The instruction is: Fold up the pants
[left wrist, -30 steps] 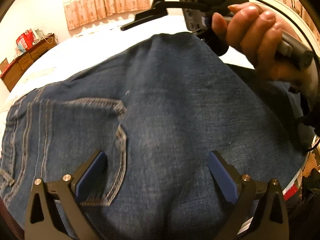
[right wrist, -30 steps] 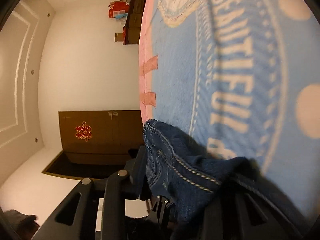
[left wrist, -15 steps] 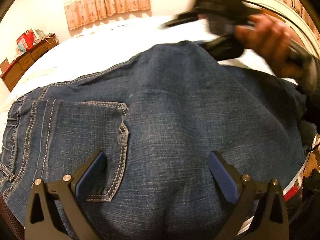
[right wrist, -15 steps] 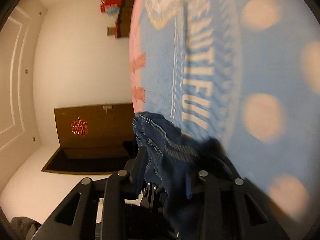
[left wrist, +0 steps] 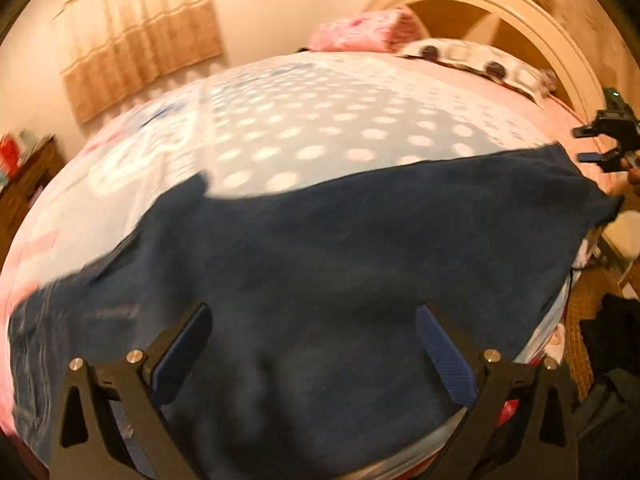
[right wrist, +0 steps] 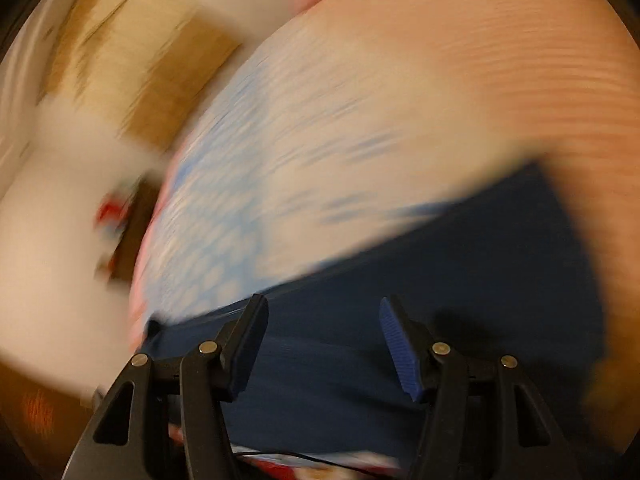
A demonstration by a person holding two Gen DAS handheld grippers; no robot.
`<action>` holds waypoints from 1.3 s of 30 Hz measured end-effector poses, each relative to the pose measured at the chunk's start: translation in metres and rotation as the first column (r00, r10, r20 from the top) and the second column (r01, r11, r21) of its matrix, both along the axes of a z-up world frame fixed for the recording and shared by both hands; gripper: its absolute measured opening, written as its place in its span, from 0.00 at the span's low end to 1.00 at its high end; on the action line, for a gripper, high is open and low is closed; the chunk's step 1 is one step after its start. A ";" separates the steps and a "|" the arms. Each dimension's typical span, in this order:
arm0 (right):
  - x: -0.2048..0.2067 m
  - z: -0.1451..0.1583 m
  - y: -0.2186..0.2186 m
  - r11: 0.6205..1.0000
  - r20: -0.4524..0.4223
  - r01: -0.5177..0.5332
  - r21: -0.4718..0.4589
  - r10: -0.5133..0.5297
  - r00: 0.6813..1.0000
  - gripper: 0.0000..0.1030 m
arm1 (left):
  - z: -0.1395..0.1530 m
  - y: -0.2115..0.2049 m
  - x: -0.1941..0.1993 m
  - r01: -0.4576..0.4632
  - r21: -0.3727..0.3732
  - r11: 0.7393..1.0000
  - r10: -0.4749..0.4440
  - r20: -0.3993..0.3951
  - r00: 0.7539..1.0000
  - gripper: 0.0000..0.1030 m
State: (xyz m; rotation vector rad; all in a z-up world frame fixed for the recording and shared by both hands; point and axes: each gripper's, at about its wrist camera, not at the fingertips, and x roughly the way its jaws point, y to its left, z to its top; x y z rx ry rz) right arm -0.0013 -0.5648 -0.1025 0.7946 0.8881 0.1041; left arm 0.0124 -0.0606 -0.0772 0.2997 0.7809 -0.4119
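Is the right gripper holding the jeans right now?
No, the right gripper has its fingers spread apart above the jeans, with no denim pinched between them.

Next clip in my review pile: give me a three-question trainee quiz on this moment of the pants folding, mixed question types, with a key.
1. True or false: the right gripper is clamped on the jeans.
2. Multiple choice: what do the jeans lie on? A) a wooden floor B) a dotted blue bedspread C) a chair
3. Fill in: in the left wrist view, the left gripper has its jaws ____.

Key
1. False: its jaws have just been opening and stand apart over the denim, with no cloth pinched between them.
2. B
3. open, wide apart above the jeans.
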 end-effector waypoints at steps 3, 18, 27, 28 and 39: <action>-0.049 -0.008 -0.053 0.993 0.007 0.118 0.027 -0.118 0.993 0.58 | 0.002 -0.028 0.008 0.059 0.010 0.998 -0.058 -0.005 0.998 1.00; -0.060 -0.060 -0.077 0.994 -0.125 0.059 0.093 -0.047 0.991 0.48 | -0.022 -0.070 0.046 0.060 0.025 0.998 -0.058 -0.084 0.995 1.00; -0.056 -0.017 -0.069 0.994 0.072 0.092 0.050 -0.096 0.993 0.03 | -0.028 -0.071 0.046 0.069 0.034 0.997 -0.066 -0.066 0.996 1.00; -0.055 0.003 -0.068 0.995 0.134 0.101 0.016 -0.102 0.986 0.03 | -0.028 -0.071 0.045 0.067 0.032 0.997 -0.065 -0.058 0.996 1.00; -0.014 0.016 -0.080 0.979 0.224 0.190 -0.067 -0.171 0.959 0.03 | -0.034 -0.069 0.039 0.053 0.008 0.999 -0.053 -0.001 0.999 1.00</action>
